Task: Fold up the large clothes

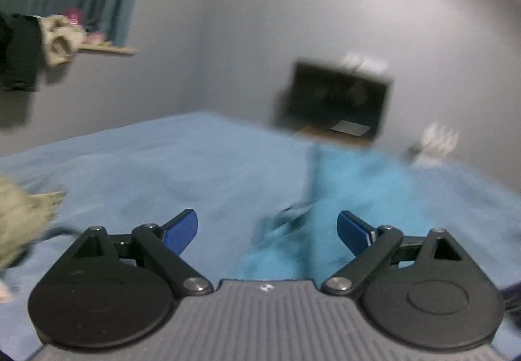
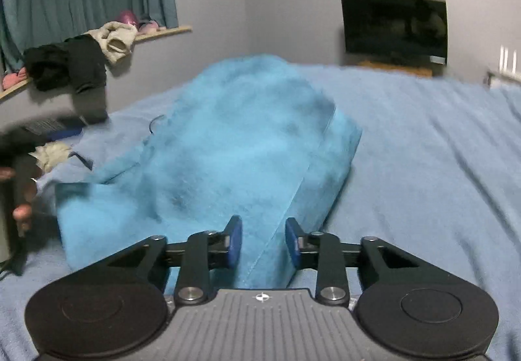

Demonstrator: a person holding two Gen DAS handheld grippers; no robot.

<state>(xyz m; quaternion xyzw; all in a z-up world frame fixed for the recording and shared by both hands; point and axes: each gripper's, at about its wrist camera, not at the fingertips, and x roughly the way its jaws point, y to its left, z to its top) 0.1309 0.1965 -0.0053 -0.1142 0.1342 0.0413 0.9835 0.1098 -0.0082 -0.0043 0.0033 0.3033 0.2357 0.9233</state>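
A bright blue garment lies in a long, partly folded heap on the pale blue bed cover. My right gripper is open, its blue pads on either side of the garment's near edge, a fold seam running between them. In the blurred left wrist view the same garment lies ahead and to the right on the bed cover. My left gripper is wide open and empty above the bed, the garment's near end just between and beyond its fingertips.
A dark TV stands at the far wall, also in the left wrist view. A window ledge holds black and beige clothes under teal curtains. A beige cloth lies at the bed's left. A person's hand shows at left.
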